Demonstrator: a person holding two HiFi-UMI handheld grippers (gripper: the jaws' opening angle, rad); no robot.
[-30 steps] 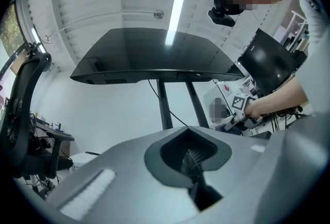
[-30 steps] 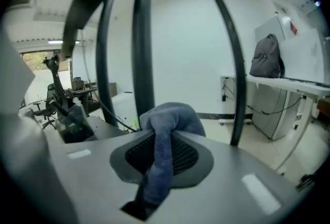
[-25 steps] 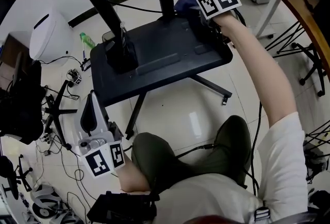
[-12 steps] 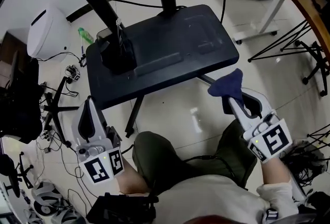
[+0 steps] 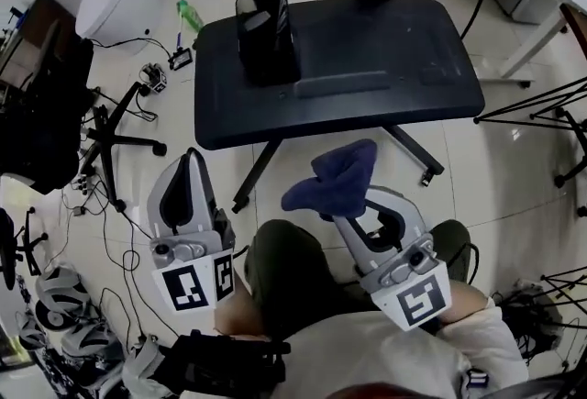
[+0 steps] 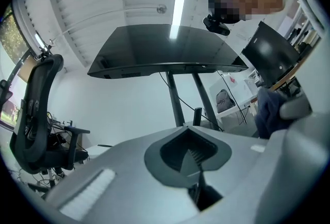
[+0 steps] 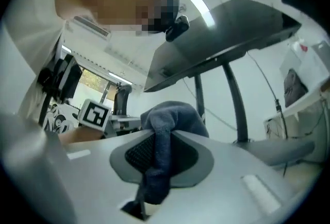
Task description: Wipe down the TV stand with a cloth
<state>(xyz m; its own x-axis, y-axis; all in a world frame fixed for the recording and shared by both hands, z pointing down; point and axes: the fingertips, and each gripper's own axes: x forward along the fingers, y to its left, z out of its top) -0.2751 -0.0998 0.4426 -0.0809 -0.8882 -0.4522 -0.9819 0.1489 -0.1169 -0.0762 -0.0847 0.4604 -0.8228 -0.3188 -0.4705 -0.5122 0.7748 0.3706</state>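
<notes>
Right tool [image 7: 154, 176] clamped on blue cloth [image 7: 167, 130], dark TV stand [image 7: 221, 37] overhead

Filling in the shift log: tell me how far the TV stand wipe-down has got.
Done: the cloth is picked up; the stand's black base shows no sign of wiping either way. In hand: the right gripper has its jaws shut on the cloth, held over the lap, off the stand. The left gripper is shut, empty. Remaining: bringing cloth onto base.

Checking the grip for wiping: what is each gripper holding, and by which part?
The right gripper pinches the blue cloth by a bunched fold; the left gripper, jaws together, holds nothing.
</notes>
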